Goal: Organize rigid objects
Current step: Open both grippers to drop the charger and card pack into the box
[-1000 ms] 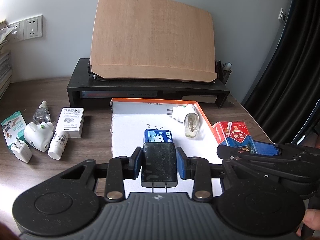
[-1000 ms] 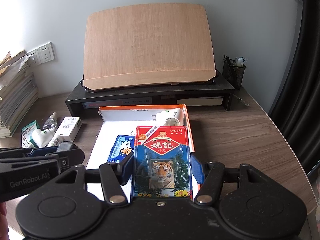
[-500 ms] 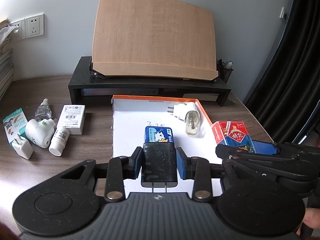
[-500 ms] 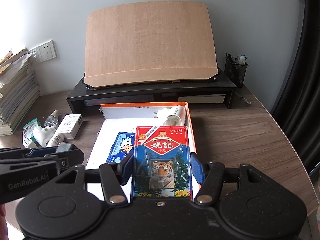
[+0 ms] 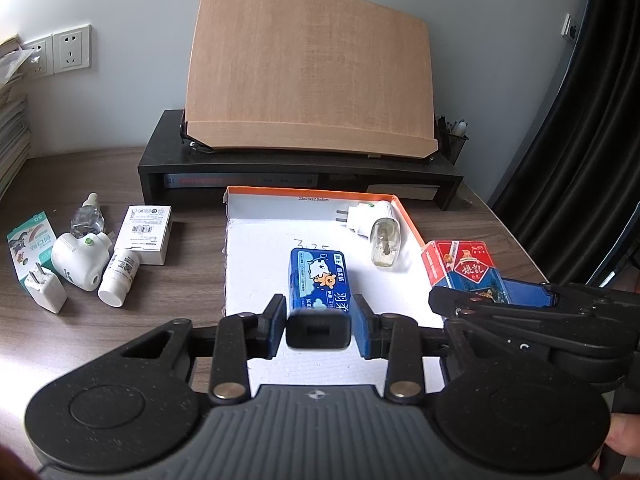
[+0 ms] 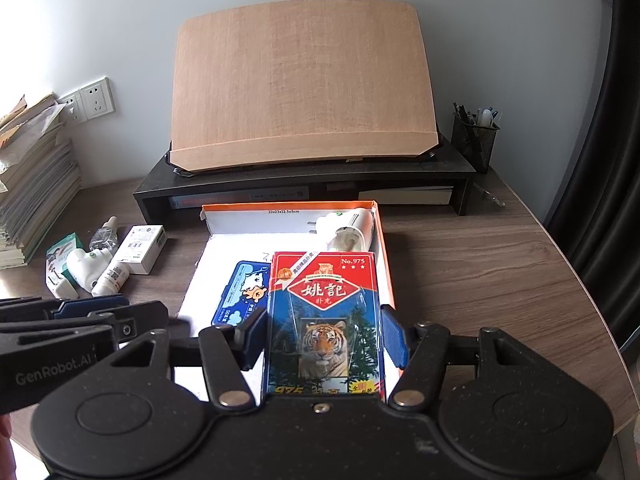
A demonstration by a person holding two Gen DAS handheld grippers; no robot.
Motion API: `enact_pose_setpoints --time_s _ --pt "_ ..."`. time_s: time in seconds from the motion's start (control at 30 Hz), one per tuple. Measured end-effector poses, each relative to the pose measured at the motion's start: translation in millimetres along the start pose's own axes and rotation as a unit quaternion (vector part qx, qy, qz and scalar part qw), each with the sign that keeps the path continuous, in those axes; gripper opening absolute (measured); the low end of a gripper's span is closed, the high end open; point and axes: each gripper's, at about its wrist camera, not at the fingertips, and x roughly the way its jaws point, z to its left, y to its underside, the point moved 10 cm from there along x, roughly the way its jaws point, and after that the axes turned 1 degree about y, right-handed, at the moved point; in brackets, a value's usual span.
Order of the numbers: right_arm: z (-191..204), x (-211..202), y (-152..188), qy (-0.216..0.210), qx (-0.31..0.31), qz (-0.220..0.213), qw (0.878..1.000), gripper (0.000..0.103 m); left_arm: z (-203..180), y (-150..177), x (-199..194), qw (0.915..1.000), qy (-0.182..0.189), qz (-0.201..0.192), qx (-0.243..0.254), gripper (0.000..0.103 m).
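Note:
My left gripper (image 5: pixel 319 330) has opened; the black charger (image 5: pixel 319 332) sits tipped and blurred between its spread blue pads, over the front of the orange-rimmed white tray (image 5: pixel 312 194). A blue tin (image 5: pixel 320 276) lies in the tray just beyond it, and a white plug-in with a clear bottle (image 5: pixel 374 226) lies at the tray's back right. My right gripper (image 6: pixel 324 336) is shut on a red and blue playing-card box with a tiger (image 6: pixel 325 320), held over the tray's right edge (image 6: pixel 382 248). That box also shows in the left wrist view (image 5: pixel 466 270).
Left of the tray lie a white box (image 5: pixel 145 234), a white bottle (image 5: pixel 119 278), a white plug-in device (image 5: pixel 78 258), a small white charger (image 5: pixel 44 292) and a green-white packet (image 5: pixel 28 248). A black riser (image 5: pixel 300 168) with a tilted wooden board (image 5: pixel 308 68) stands behind. A pen cup (image 6: pixel 474 140) stands right.
My left gripper's pads have spread apart, and the black charger between them has tipped from flat to end-on. The right gripper with the card box has hardly moved.

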Motion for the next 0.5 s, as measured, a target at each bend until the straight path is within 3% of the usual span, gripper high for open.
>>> enact_pose_setpoints --time_s 0.5 --pt "-8 14 12 0.011 0.002 0.020 1.000 0.071 6 8 10 0.9998 -0.002 0.019 -0.009 0.027"
